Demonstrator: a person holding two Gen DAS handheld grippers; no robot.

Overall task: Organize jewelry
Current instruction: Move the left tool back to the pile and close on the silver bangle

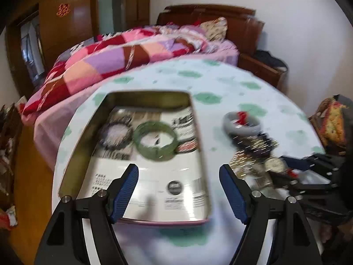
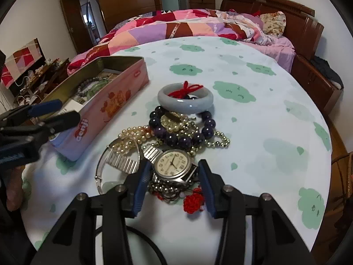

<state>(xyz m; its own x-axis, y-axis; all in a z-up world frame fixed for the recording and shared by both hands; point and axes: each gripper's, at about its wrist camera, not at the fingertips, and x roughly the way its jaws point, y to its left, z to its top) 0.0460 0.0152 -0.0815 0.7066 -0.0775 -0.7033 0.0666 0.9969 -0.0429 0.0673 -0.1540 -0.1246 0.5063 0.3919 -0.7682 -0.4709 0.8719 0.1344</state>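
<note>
An open pink tin lies on the round table. Inside it are a green bangle and a dark bead bracelet. My left gripper is open and empty over the tin's near end; it also shows in the right wrist view. A jewelry pile lies to the tin's right: a grey bangle with red string, a purple bead bracelet, pearl strands, and a silver wristwatch. My right gripper is open, its fingers either side of the watch.
The table wears a white cloth with green shapes. A bed with a patchwork quilt stands behind it. A wooden wardrobe is at the back, a cluttered shelf at the left. A thin silver bangle and red knot lie near the watch.
</note>
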